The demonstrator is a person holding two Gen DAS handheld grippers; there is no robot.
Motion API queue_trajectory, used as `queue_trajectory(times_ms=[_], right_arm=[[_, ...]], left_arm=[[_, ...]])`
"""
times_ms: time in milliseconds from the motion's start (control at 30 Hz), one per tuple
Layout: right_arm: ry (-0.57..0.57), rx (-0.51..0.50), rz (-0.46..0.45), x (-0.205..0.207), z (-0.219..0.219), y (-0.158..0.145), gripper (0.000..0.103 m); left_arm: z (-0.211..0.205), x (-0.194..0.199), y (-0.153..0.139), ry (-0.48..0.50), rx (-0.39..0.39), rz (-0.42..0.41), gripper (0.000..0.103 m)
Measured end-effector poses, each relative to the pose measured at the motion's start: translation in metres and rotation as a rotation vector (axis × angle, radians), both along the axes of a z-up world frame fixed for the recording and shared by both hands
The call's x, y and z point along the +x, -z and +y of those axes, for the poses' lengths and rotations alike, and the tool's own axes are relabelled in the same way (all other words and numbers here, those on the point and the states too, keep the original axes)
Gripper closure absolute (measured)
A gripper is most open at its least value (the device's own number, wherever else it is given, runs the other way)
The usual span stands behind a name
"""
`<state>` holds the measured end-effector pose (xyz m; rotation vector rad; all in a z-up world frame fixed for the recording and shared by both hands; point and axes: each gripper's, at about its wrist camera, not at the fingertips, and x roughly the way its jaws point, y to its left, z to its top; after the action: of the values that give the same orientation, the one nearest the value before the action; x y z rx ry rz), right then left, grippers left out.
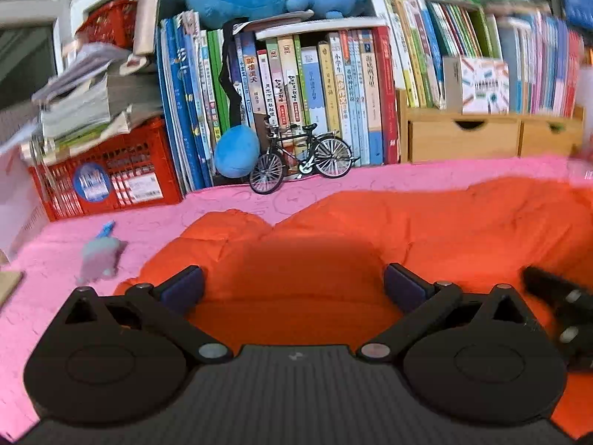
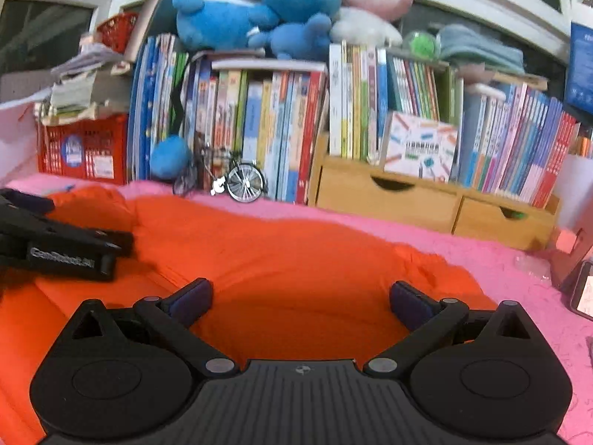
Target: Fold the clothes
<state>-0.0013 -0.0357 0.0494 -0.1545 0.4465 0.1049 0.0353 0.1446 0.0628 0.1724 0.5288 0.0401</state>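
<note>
An orange garment [image 1: 370, 233] lies spread and rumpled on the pink cloth-covered table [image 1: 55, 259]; it also shows in the right wrist view [image 2: 281, 252]. My left gripper [image 1: 292, 285] is open just above the garment's left part, holding nothing. My right gripper [image 2: 300, 300] is open over the garment's right part, holding nothing. The left gripper's body [image 2: 63, 248] shows at the left of the right wrist view, and the right gripper's edge [image 1: 559, 304] shows at the right of the left wrist view.
Rows of books [image 1: 315, 92] line the back, with plush toys [image 2: 259, 11] on top. A model bicycle [image 1: 300, 159], a red crate [image 1: 103, 178] and wooden drawers [image 2: 426, 200] stand at the back edge. A small grey toy [image 1: 100, 259] lies left. A phone [image 2: 583, 293] sits far right.
</note>
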Motion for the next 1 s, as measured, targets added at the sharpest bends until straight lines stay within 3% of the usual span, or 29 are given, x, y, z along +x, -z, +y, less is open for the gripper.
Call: queue_trajectory(times_ms=[67,500,833,1000], right_arm=[[-0.005,-0.025,0.006,0.000,-0.004,0.004,0.000],[0.064,-0.025,0.021,-0.005,-0.045,0.014,0.000],[0.199,0.037,0.068,-0.007,-0.089,0.017,0.000],[0.304,0.130,0.133,-0.007,-0.124,0.022,0.000]], left_arm=[[0.002,-0.002,0.003,0.010,0.029,-0.004,0.000],[0.032,-0.006,0.009,0.014,-0.018,-0.002,0.000],[0.056,-0.014,0.013,0.000,-0.039,-0.003,0.000],[0.084,-0.018,0.018,-0.090,-0.117,0.032,0.000]])
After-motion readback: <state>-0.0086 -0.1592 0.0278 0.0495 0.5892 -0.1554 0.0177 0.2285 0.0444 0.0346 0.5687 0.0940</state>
